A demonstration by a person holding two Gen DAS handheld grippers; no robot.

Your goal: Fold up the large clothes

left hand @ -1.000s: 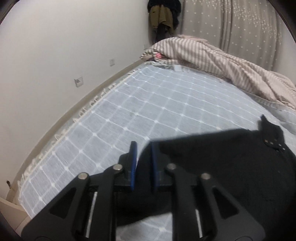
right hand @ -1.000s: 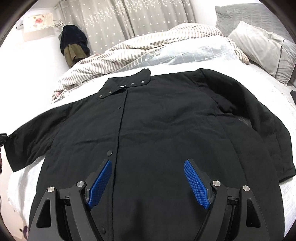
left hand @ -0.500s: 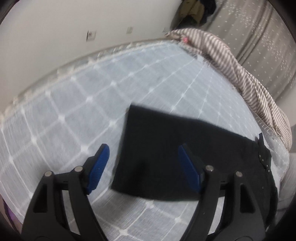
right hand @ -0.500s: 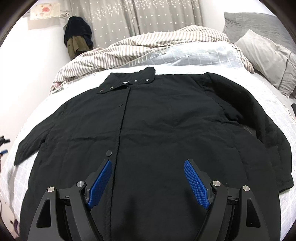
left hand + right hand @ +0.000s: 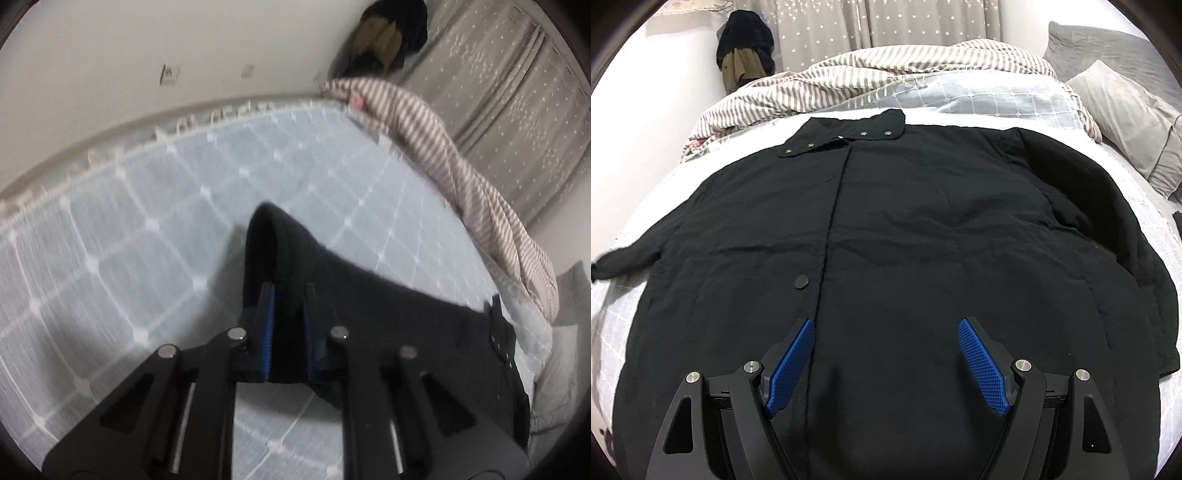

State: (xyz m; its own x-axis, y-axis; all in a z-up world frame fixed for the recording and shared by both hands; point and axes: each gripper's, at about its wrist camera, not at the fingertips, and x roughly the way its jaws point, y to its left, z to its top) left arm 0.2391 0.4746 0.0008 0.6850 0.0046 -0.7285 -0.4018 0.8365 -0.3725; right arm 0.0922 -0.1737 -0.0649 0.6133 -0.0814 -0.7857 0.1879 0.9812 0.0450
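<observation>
**Handling of the black jacket: grip points and fabric behaviour**

The black jacket (image 5: 923, 240) is laid face up and spread flat on the bed (image 5: 147, 229), directly ahead of and beneath the right gripper (image 5: 886, 365). The collar (image 5: 849, 134) lies at the far end, away from that gripper; the front placket runs from it toward the near hem, with a round button (image 5: 802, 282) just beyond the left pad. One sleeve (image 5: 280, 258) is extended sideways over the checked bed cover, and its cuff end is enclosed by the left gripper (image 5: 288, 332).

The garment is judged to be soft, limp and fairly bulky, possibly lightly padded; no stiffness is to be expected, and unsupported parts will sag and drag. The cloth appears matte, so slipping between the ribbed pads is considered unlikely, provided that both layers of a sleeve are taken. Holds are best taken at edges and seams: cuffs, shoulder points, hem corners. A pinch in the middle of a panel would raise only one layer.

The left gripper's jaws are closing, with the sleeve fabric bunched between them and the pads already pressed against it. The right gripper is held spread wide above the lower front panel, with nothing grasped.

A striped duvet (image 5: 886, 74) is heaped beyond the collar, and grey pillows (image 5: 1126, 110) lie to the far right.
</observation>
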